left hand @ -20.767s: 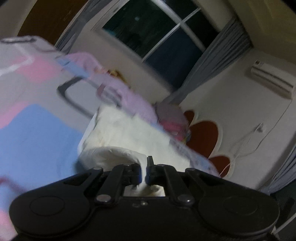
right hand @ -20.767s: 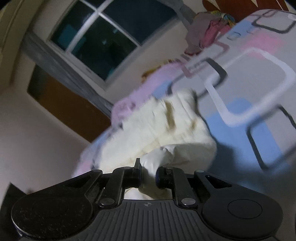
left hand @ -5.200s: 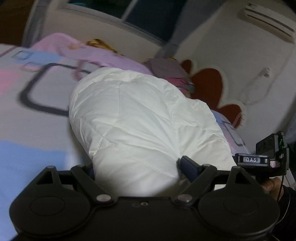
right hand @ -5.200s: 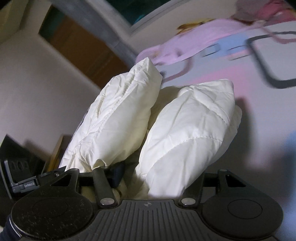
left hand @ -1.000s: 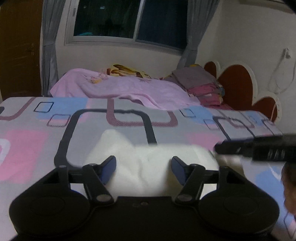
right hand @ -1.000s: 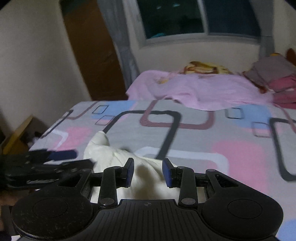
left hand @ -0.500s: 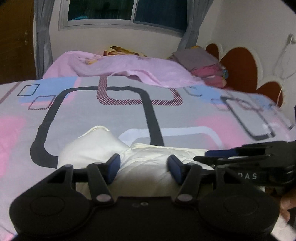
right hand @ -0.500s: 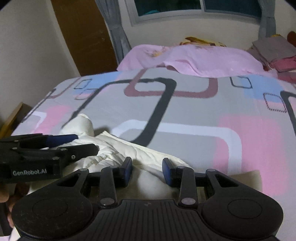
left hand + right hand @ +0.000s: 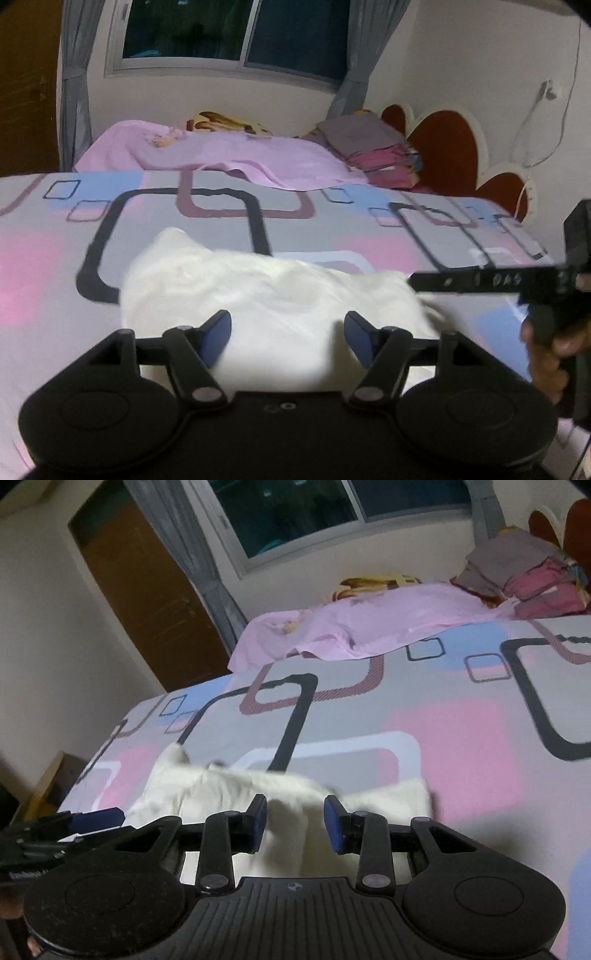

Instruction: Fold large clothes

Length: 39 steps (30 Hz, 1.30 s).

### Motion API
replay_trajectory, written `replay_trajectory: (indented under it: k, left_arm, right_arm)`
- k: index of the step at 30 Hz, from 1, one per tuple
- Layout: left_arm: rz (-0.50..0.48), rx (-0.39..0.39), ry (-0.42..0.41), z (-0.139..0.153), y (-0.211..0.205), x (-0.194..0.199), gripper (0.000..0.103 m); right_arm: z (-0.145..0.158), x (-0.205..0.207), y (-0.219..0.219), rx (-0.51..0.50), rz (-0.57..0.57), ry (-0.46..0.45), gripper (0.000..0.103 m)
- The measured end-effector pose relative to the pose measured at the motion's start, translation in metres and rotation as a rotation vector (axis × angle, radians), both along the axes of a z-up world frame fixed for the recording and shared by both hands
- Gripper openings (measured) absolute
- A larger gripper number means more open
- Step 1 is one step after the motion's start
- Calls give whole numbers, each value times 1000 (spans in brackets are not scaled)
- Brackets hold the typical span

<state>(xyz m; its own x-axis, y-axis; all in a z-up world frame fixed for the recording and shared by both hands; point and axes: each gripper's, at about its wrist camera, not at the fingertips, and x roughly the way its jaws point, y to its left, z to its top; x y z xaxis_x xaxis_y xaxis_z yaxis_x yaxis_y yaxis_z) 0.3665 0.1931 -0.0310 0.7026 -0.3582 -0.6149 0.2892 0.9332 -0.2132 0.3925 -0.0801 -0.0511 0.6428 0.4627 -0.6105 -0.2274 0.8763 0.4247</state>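
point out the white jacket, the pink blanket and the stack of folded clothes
white jacket (image 9: pixel 280 295), left wrist view, middle of its puffy top
pink blanket (image 9: pixel 221 155), left wrist view, its flat middle
stack of folded clothes (image 9: pixel 532 572), right wrist view, front of the pile

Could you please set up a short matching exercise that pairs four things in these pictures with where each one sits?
Things:
1. white padded garment
2. pink blanket
3. folded clothes stack
4. brown door

Places:
A. by the red headboard
B. left of the window curtain
C. near edge of the bed, in front of both grippers
D. spread along the bed's far edge under the window

Pairs: 1-C, 2-D, 3-A, 4-B
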Motion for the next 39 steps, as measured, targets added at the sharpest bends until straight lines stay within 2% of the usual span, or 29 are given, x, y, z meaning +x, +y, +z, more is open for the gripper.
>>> replay_trajectory:
  k: [5,9,13,14,16,18,23,26,27,30,32,33,39]
  left_arm:
    - [17,68,9,-26,-23,-4,68]
    - [21,97,3,-37,-26,-5,69]
    - [24,127,-7,-21,-27,-19,69]
    - [31,126,-23,-15,-26,-26,79]
    - [37,134,-66,-5,-24,-47,91]
    - [47,158,-91,1,-23,-71,93]
    - [80,154,-44,-6,-23,-117,93]
    - [90,152,20,-27,-25,-125,94]
    - [100,175,29,-33,-26,-127,94]
    - [131,216,45,-40,-26,-137,91]
    - [154,202,55,-36,-22,-149,82]
    - [157,187,51,-31,-20,-157,82]
    - [188,160,-43,11,-21,-217,93]
  right_arm:
    - [-28,-8,22,-47,13,43,35]
    - [-41,-10,20,-21,-1,54,34]
    - [-19,-24,6,6,-37,33,35]
    - [-10,-34,-1,15,-44,15,35]
    - [4,-56,-11,0,-52,-1,35]
    - [13,-83,-20,2,-45,-21,35]
    - [13,-146,-21,-3,-15,-11,35]
    - [-6,-158,-1,-63,23,40,35]
    - [-16,-158,2,-81,23,67,35]
    - [-32,-160,0,-67,7,125,35]
    - [-23,-169,-8,-52,-14,110,35]
    - [-13,-179,-13,-41,-24,82,35]
    - [43,-252,-30,-60,-20,-57,35]
